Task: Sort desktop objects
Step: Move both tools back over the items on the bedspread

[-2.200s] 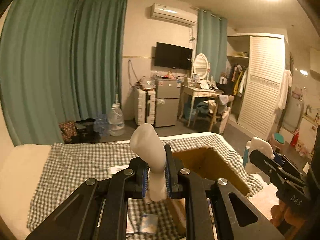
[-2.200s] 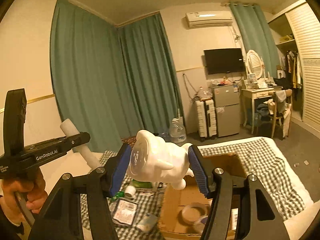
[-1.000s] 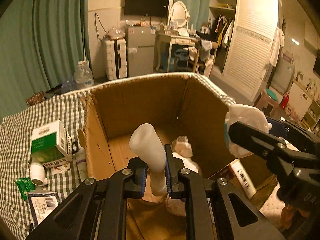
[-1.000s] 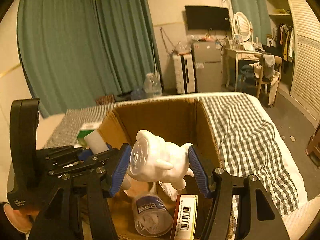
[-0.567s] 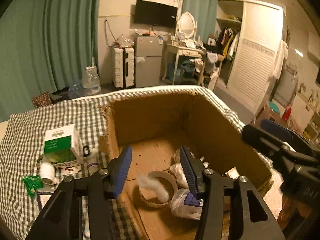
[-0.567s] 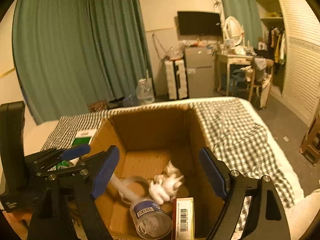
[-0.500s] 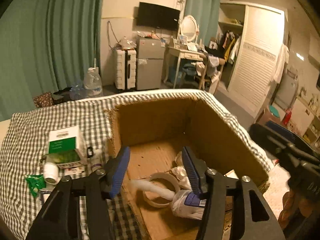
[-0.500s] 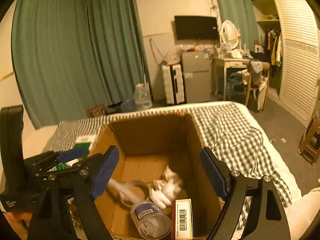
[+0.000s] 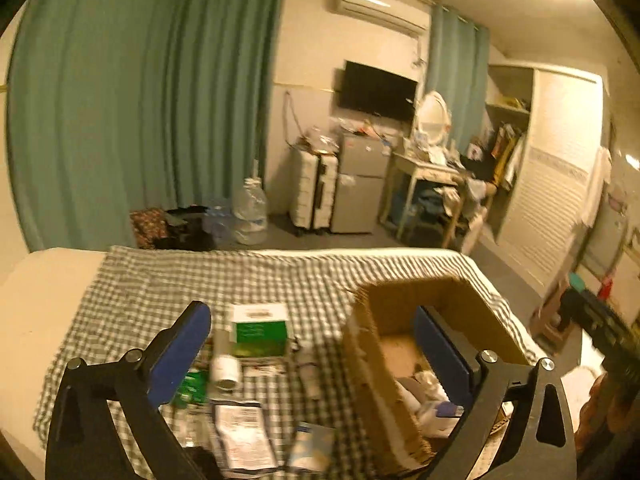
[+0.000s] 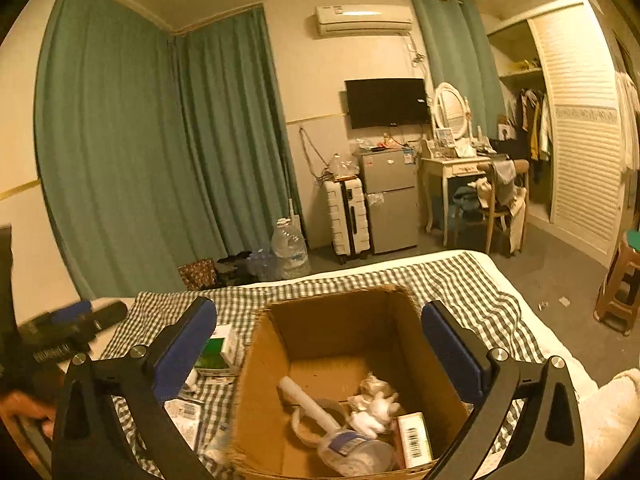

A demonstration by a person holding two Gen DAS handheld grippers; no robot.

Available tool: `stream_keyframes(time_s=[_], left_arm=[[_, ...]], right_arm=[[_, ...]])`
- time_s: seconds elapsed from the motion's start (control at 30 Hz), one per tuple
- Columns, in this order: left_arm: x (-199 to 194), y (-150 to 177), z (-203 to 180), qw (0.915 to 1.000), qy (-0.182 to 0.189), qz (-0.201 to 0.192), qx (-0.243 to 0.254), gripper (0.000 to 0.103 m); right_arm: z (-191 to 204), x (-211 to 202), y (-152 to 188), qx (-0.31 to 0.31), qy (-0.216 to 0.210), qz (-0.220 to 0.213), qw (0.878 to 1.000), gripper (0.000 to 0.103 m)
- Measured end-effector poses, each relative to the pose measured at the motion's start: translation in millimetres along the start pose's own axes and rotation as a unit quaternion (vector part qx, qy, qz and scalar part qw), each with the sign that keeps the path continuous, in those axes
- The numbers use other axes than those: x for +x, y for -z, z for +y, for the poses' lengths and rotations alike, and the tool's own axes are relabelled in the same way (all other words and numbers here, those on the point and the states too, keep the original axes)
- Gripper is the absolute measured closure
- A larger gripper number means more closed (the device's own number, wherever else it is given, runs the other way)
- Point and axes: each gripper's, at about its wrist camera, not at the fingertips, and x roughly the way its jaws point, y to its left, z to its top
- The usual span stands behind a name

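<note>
Both claws stand wide apart and hold nothing — the left claw (image 9: pixel 312 338) and the right claw (image 10: pixel 319 332) have each just been spreading their jaws, and no object sits between the blue pads of either.

From the right wrist view, the right claw hangs above an open cardboard box (image 10: pixel 264 364) resting on a checked cloth (image 10: pixel 472 280) spread over a bed. Inside the box lie a white figurine (image 10: pixel 374 404), a long white tube (image 10: pixel 308 402) lying tilted across a roll of tape (image 10: pixel 304 428), a clear plastic jar (image 10: pixel 352 454) on its side and a small carton with a barcode (image 10: pixel 414 434).

From the left wrist view, the left claw hangs over the cloth to the left of the box, its right-hand finger in front of the box's opening. On the cloth between its fingers are a green-and-white carton (image 9: pixel 261 330), a small white bottle (image 9: pixel 226 372) just in front of it, a green packet (image 9: pixel 192 386) beside the bottle and 1 or 2 flat printed packets (image 9: pixel 240 430) nearer the camera — motion blur makes their print unreadable.

At the right edge of that view, a person's hand (image 9: pixel 604 408) grips the right claw's black handle.
</note>
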Motion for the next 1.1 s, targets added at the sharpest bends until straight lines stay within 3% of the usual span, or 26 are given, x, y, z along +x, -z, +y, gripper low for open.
stream_keyframes(time_s=[0.23, 0.5, 0.67, 0.8, 0.87, 1.1], left_arm=[[-45.0, -20.1, 52.4, 0.999, -0.029, -0.034, 0.005, 0.0], [-68.0, -15.7, 104.8, 0.9964, -0.066, -0.047, 0.024, 0.0], [-58.6, -5.1, 139.8, 0.9942, -0.098, -0.044, 0.001, 0.0], [-41.7, 9.9, 161.2, 0.9943, -0.097, -0.041, -0.019, 0.0], [-24.5, 15.0, 166.8, 0.9932, -0.114, -0.022, -0.009, 0.0], [25.5, 31.2, 181.3, 0.9931, -0.113, 0.031, 0.002, 0.0]], right_arm=[[60.5, -5.3, -1.9, -0.031, -0.017, -0.008, 0.999, 0.0], [117.2, -5.3, 4.0, -0.021, -0.035, -0.034, 0.999, 0.0], [139.5, -0.8, 13.8, -0.043, -0.033, -0.033, 0.998, 0.0], [150.6, 7.7, 20.4, -0.055, -0.034, -0.026, 0.998, 0.0], [154.6, 17.5, 25.5, -0.056, -0.037, -0.006, 0.998, 0.0], [177.8, 60.3, 53.3, -0.105, -0.039, 0.067, 0.991, 0.0]])
